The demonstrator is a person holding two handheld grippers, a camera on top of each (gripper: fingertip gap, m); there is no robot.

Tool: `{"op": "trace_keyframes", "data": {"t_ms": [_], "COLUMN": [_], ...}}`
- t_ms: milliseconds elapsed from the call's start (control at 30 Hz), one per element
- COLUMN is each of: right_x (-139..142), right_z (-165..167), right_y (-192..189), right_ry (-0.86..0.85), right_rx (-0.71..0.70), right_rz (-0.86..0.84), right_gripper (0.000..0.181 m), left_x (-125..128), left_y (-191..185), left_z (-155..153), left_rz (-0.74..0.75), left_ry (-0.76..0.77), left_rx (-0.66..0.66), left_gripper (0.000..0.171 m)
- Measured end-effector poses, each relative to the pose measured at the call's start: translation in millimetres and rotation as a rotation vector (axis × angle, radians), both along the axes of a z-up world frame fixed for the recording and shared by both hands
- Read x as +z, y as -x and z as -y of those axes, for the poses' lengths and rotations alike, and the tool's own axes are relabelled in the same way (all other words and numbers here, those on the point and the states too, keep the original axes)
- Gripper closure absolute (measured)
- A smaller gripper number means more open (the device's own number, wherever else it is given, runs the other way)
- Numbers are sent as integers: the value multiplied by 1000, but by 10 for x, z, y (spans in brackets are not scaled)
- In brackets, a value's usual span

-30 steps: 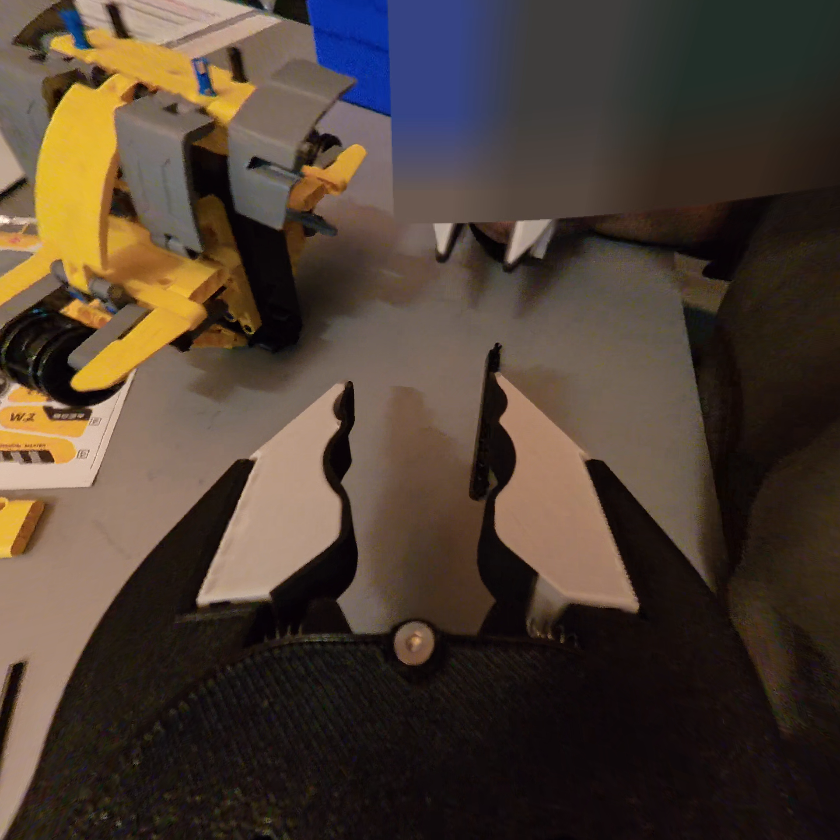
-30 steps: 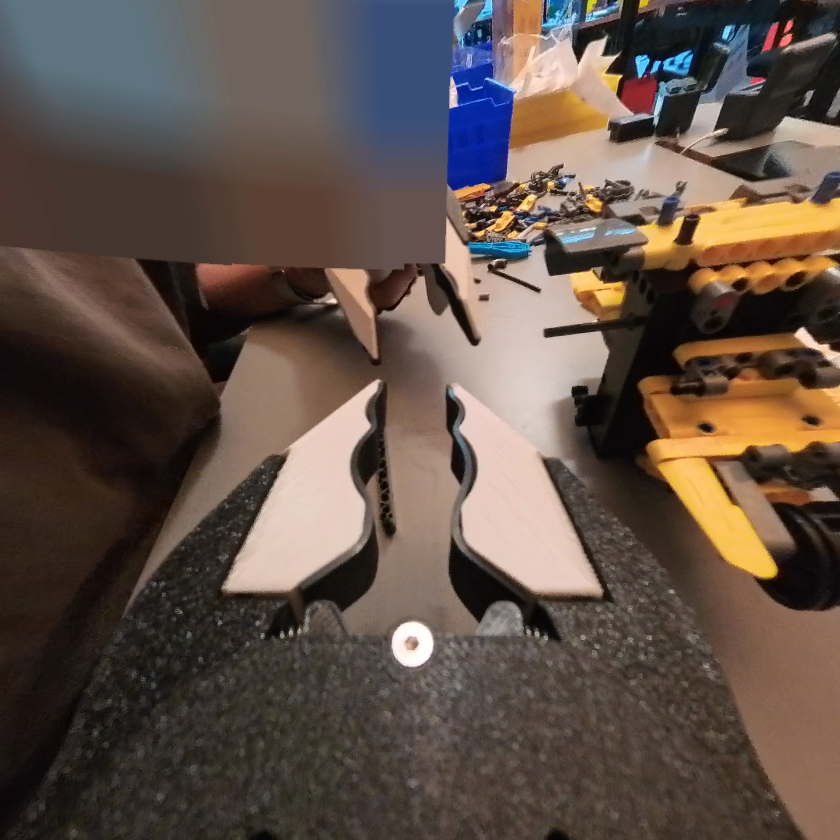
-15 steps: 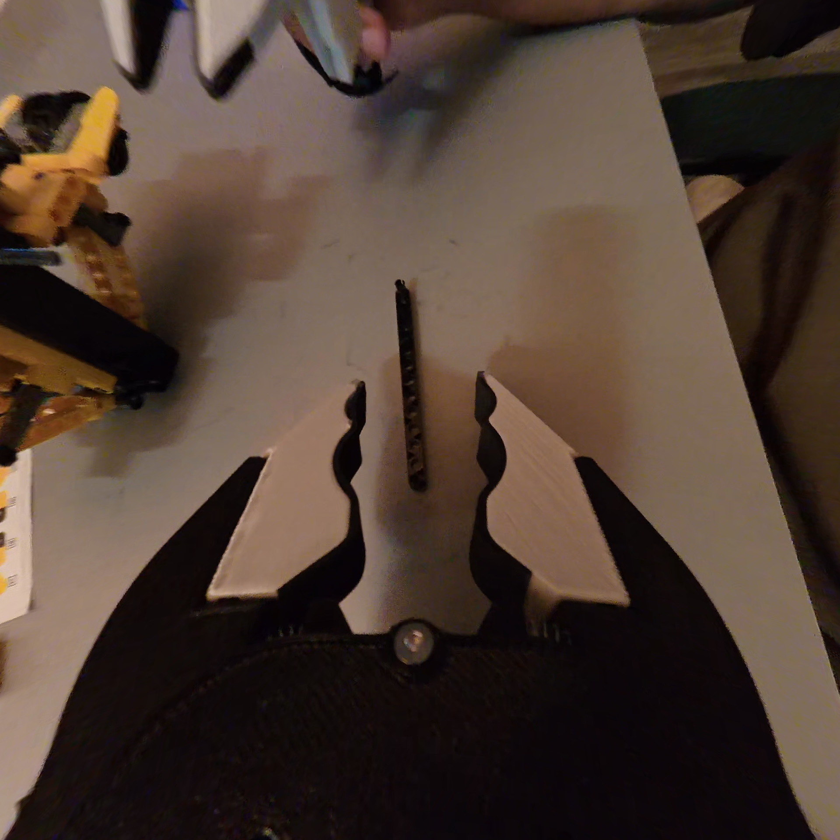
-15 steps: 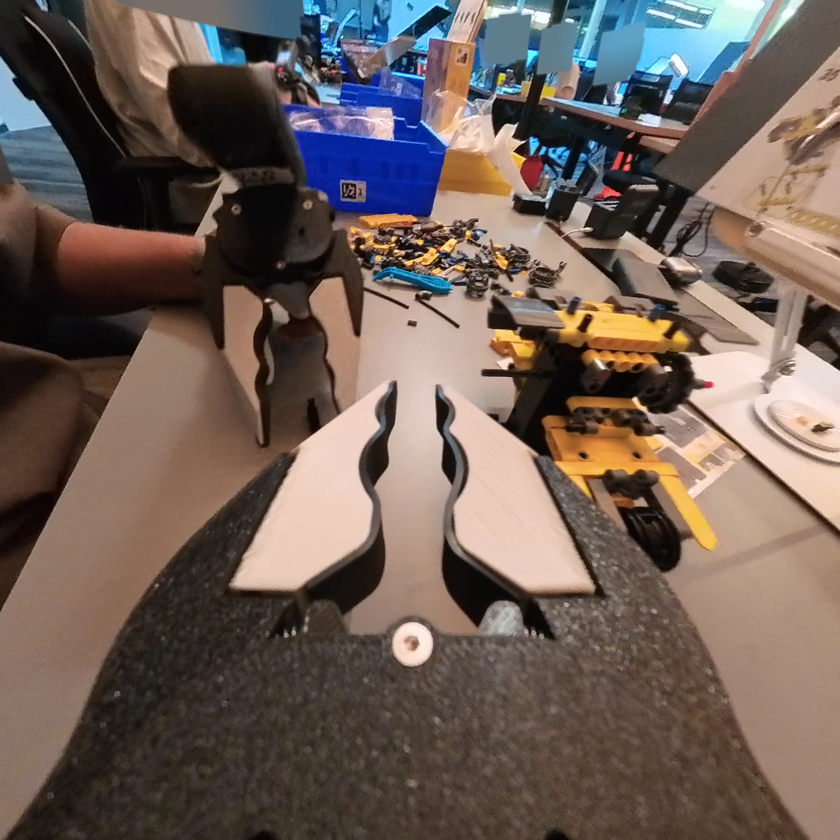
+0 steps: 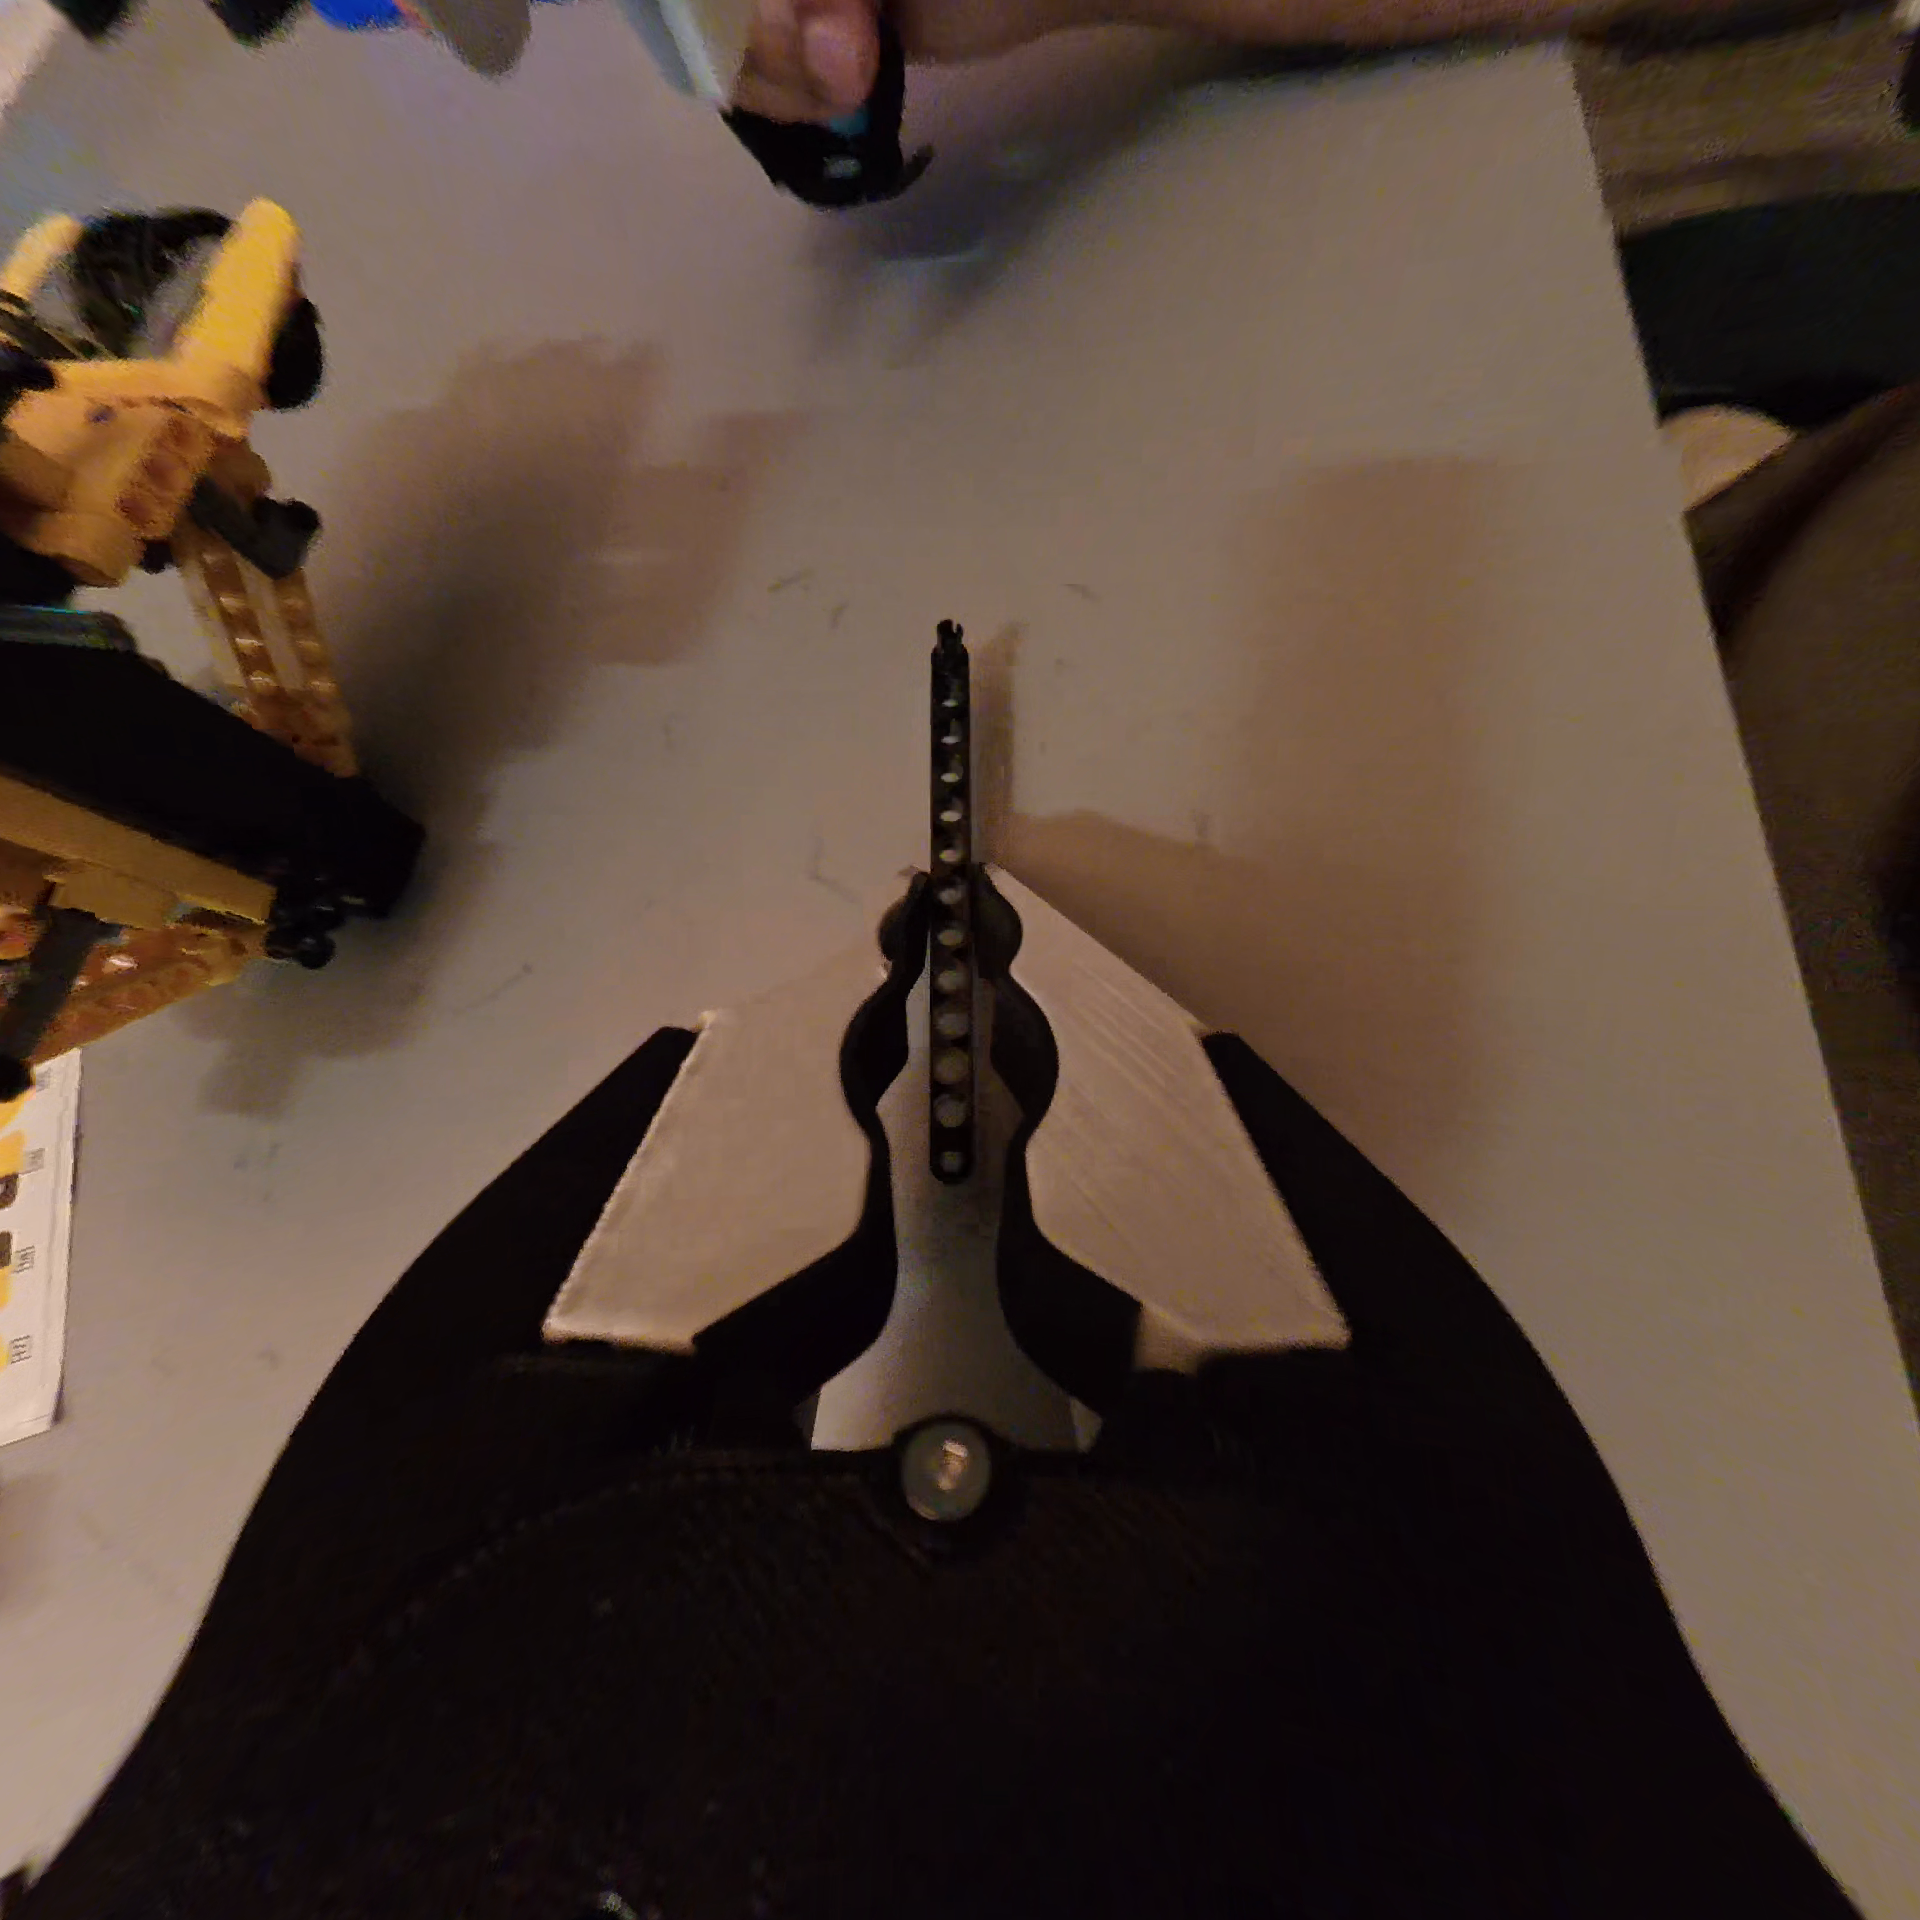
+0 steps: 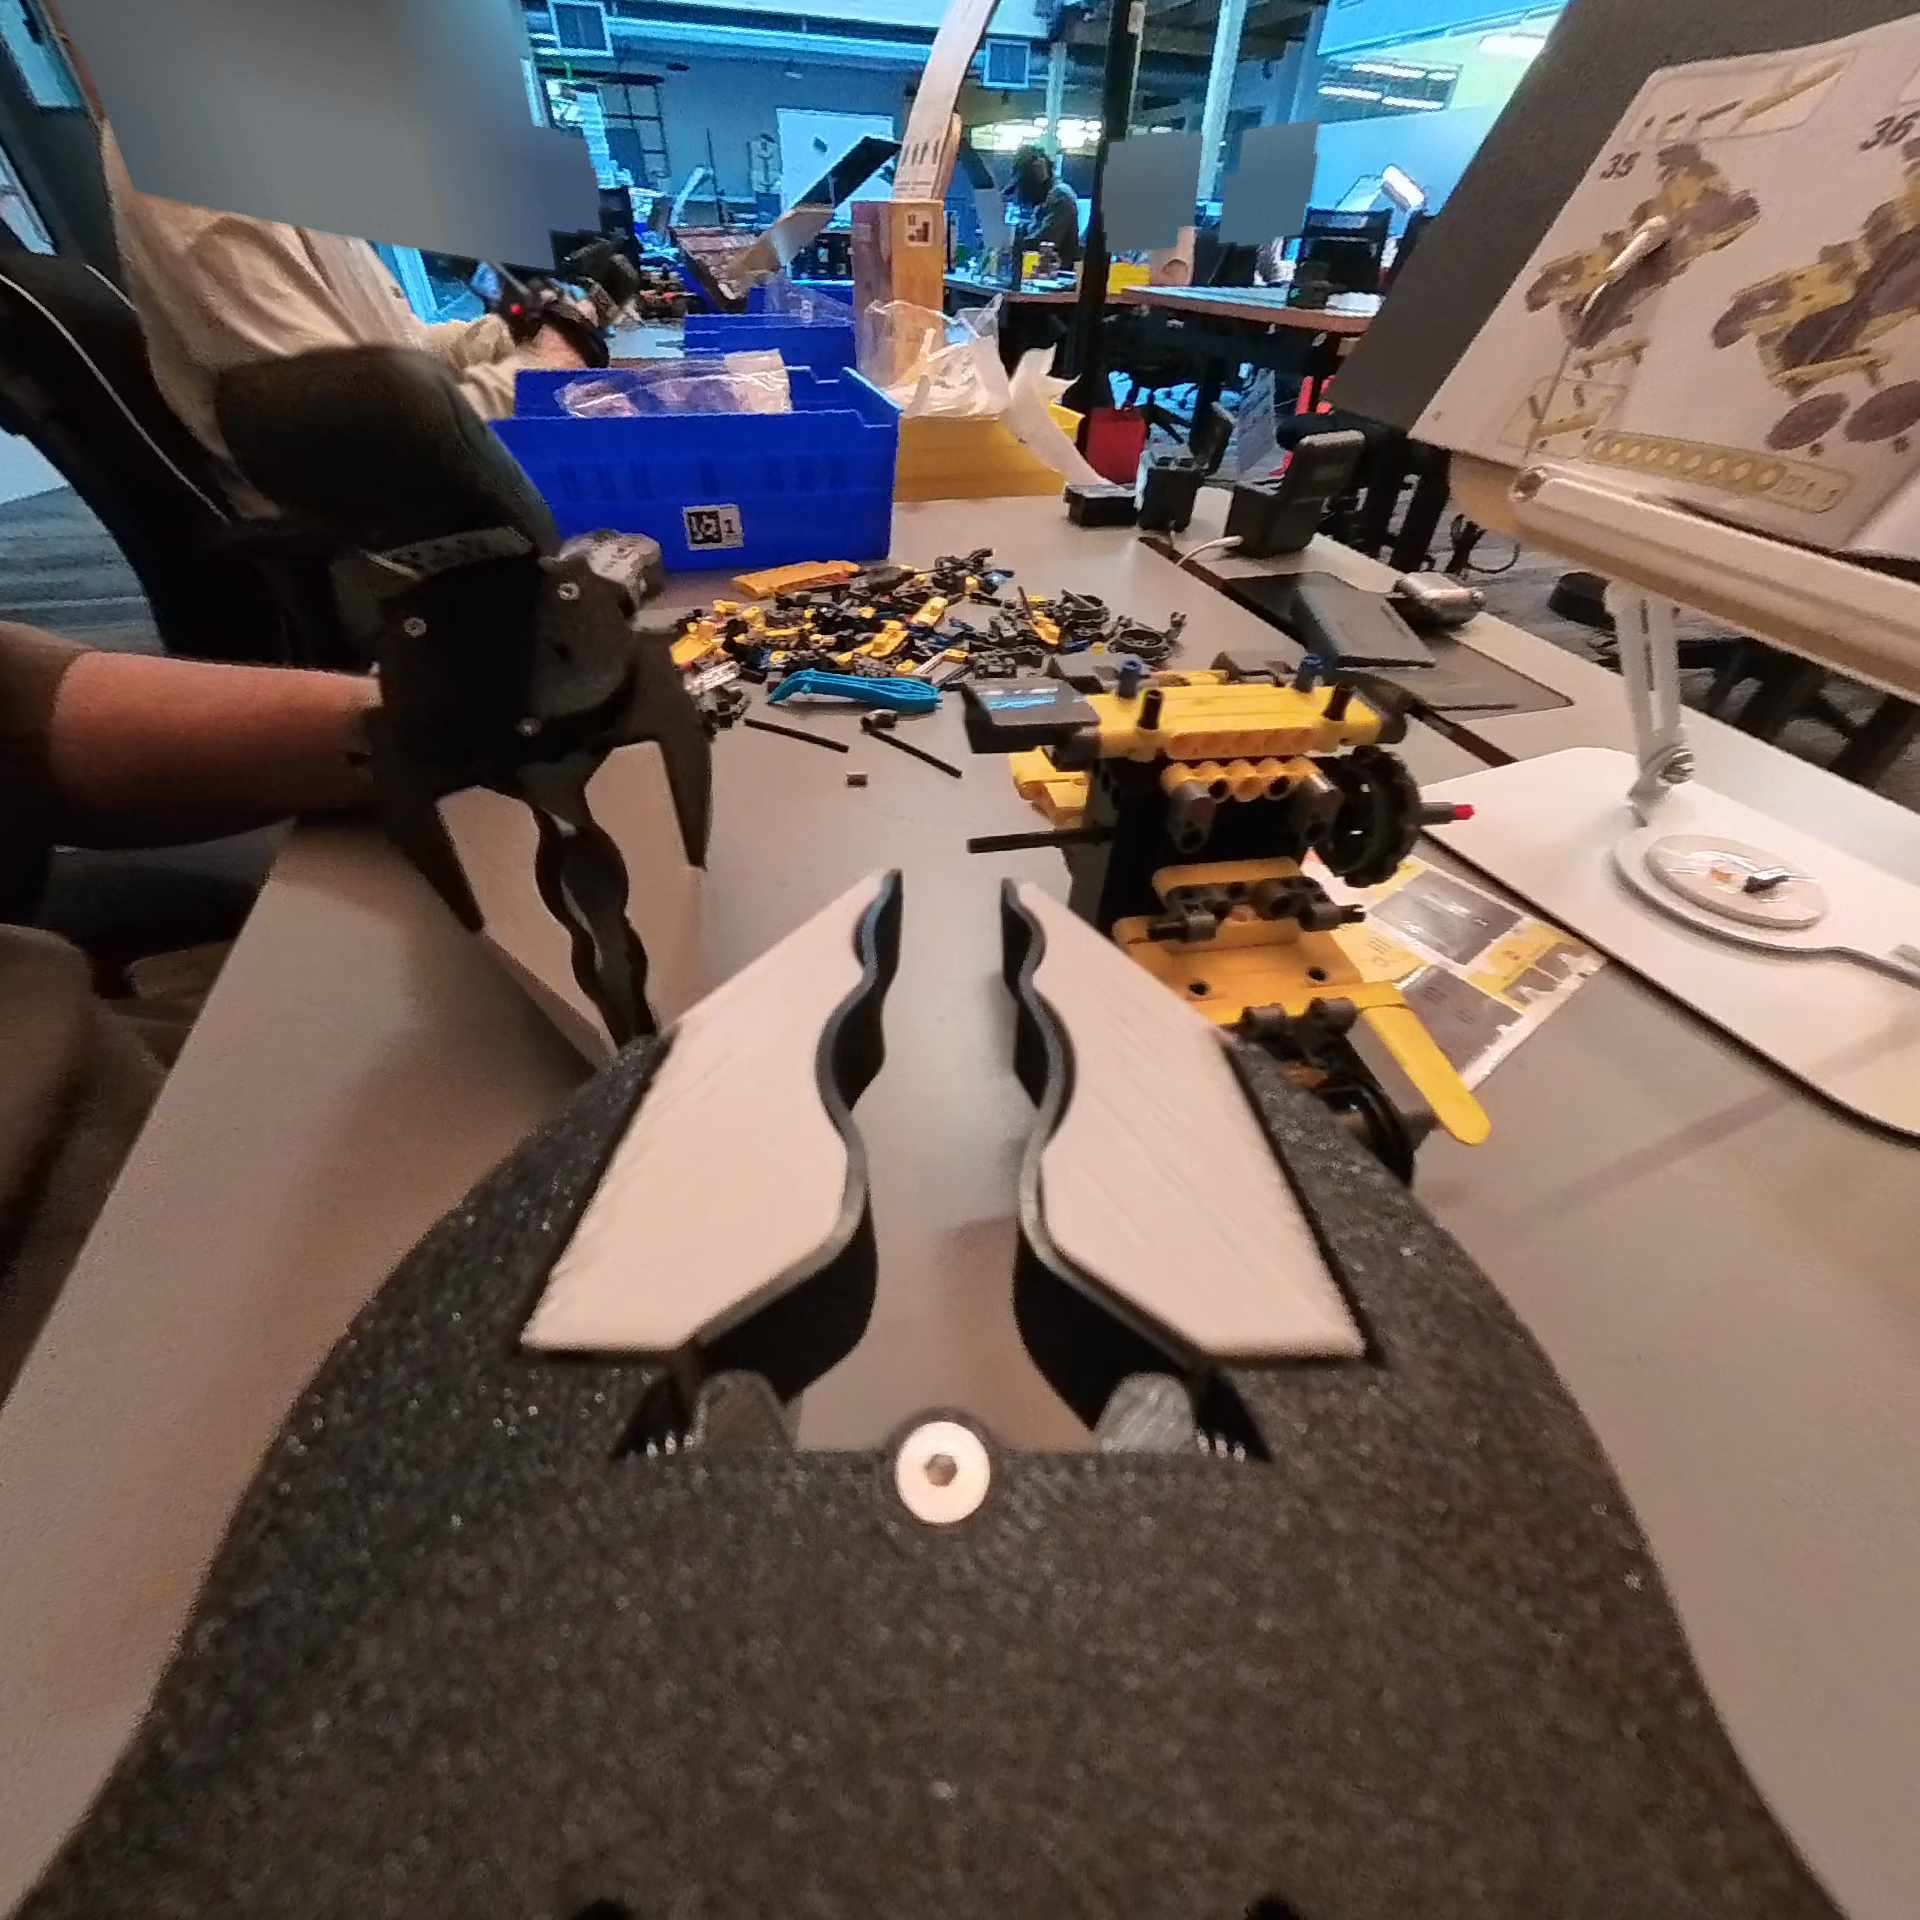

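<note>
A long thin black beam with a row of holes lies on the grey table. My left gripper points down at the table and is shut on the beam about its middle; the far half sticks out past the fingertips. In the right wrist view the left gripper shows at the left, tips down on the table, and the beam is hidden there. My right gripper is open and empty, above the table beside the left one. It shows blurred at the top of the left wrist view.
A yellow and black brick-built vehicle stands right of the grippers; it shows at the left of the left wrist view. Behind lie several loose parts and a blue bin. An instruction booklet sits on a stand at the right. A person's arm holds the left gripper. Left tips to right tips: about 15 cm.
One second ago the beam hung between the two grippers. Half a second ago it lay on the table between my open left fingers. Now the left has shut on it; the right has drawn back.
</note>
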State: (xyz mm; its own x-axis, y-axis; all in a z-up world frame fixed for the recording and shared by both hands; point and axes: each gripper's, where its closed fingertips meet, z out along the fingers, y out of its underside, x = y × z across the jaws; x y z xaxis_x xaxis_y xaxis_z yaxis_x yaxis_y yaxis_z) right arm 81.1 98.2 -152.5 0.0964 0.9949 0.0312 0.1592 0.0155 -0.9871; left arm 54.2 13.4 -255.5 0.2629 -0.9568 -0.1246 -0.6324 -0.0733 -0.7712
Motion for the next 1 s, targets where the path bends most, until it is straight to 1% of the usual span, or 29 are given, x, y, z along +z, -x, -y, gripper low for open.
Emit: {"op": "trace_keyframes", "data": {"t_ms": [133, 200, 267, 333, 467, 600, 733, 833, 900, 1000], "right_x": [51, 45, -11, -93, -161, -17, 38, 48, 102, 140], "right_z": [46, 69, 94, 106, 149, 416, 562, 689, 762, 803], "right_y": [-6, -3, 10, 28, 79, 179, 262, 330, 353, 381], "right_ry": [-79, -139, -152, -128, -89, 118, 141, 170, 203, 223], "right_rx": [1, -4, 7, 22, 45, 197, 241, 287, 321, 337], "right_rz": [-10, -15, -6, 19, 39, -55, -94, -121, -159, -186], "right_gripper": [162, 164, 165, 165, 165, 158, 159, 158, 158, 158], "left_x": [315, 406, 505, 624, 761, 965, 1093, 1153, 1127, 1084], "left_y": [25, 71, 128, 207, 325, 310, 253, 228, 206, 149], "left_z": [-76, -117, -153, -180, -214, -143, -93, -93, -111, -107], "left_rz": [205, 298, 385, 481, 599, 756, 897, 1029, 1058, 1075], "left_ry": [26, 89, 138, 170, 212, 307, 446, 644, 726, 825], "left_rx": [42, 63, 76, 84, 84, 21, -35, -76, -87, -119], "left_gripper": [166, 167, 167, 167, 167, 167, 166, 167, 167, 167]}}
